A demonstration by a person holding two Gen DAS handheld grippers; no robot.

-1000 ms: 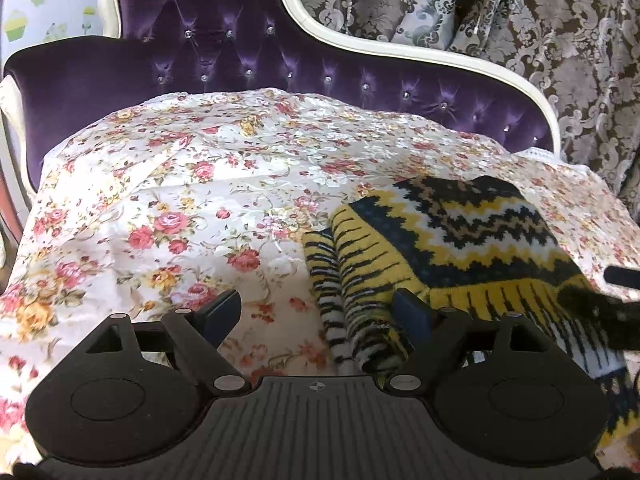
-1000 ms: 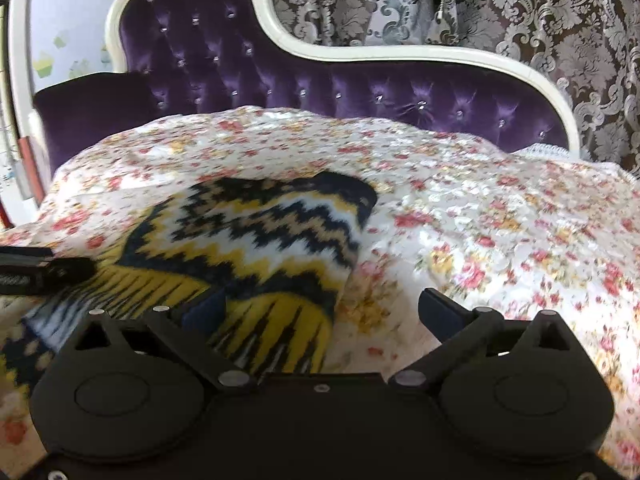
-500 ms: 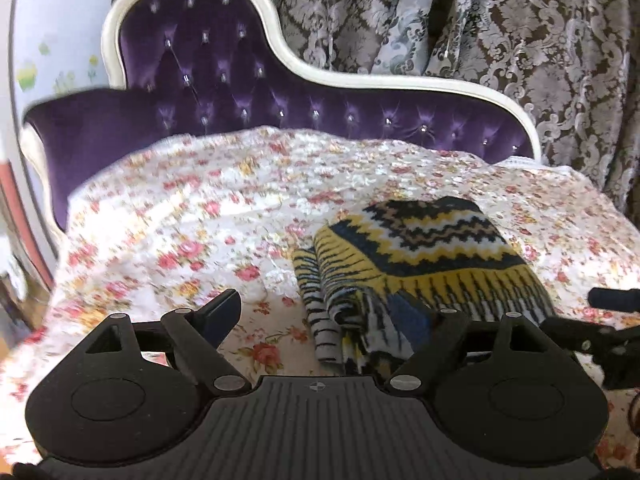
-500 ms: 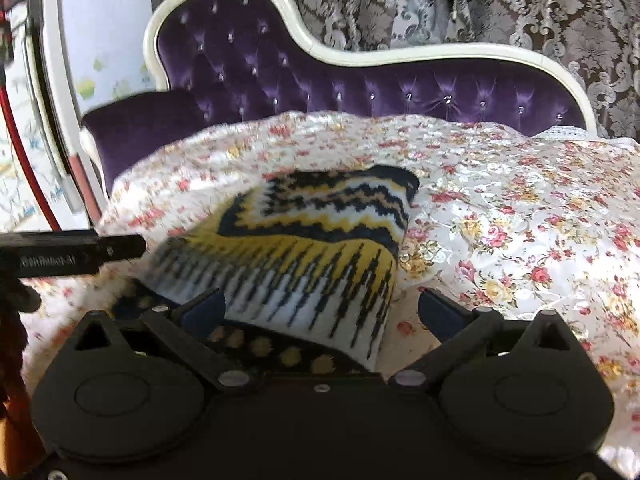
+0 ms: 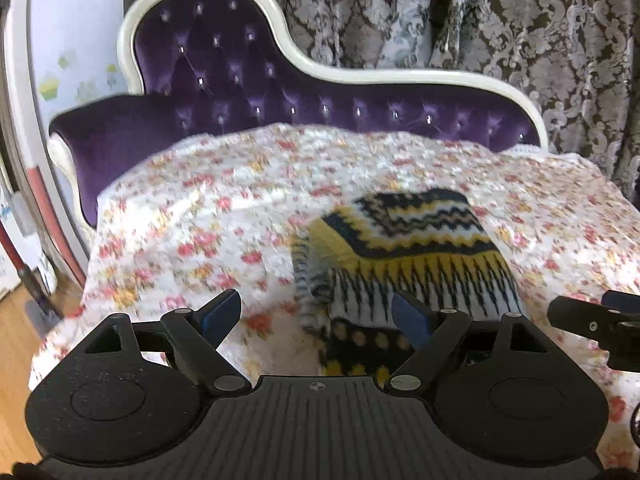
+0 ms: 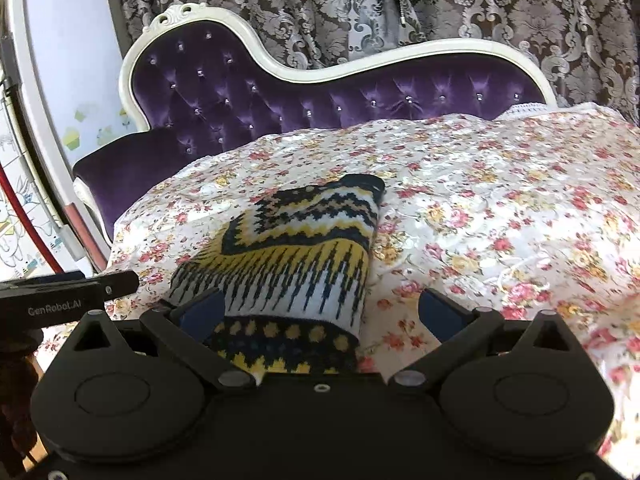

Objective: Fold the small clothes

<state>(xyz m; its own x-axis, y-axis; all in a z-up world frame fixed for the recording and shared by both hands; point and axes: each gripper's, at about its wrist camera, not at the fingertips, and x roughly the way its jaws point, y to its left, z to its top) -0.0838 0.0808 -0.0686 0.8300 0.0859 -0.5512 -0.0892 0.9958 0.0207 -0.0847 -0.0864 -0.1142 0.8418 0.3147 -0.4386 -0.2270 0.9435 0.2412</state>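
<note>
A folded knit garment (image 5: 404, 256) in yellow, black and white zigzags lies on the floral sheet (image 5: 208, 224), also seen in the right wrist view as the knit garment (image 6: 296, 264). My left gripper (image 5: 316, 314) hovers open above the sheet's near edge, with the garment's left side behind its right finger. My right gripper (image 6: 320, 312) is open too, and the garment's hem lies below its left finger. Neither pair of jaws holds anything. The right gripper's finger (image 5: 588, 322) shows at the right edge of the left view.
The sheet covers a purple tufted chaise with a white frame (image 6: 304, 76). Patterned curtains (image 6: 440, 4) hang behind it. A white panel with stickers (image 5: 64, 68) stands at left, above wooden floor (image 5: 16, 332). The sheet right of the garment (image 6: 520, 216) is bare.
Both grippers have pulled back and risen from the garment, which now looks smaller and farther off. More of the chaise back, curtains and floor is in view. The garment lies unmoved.
</note>
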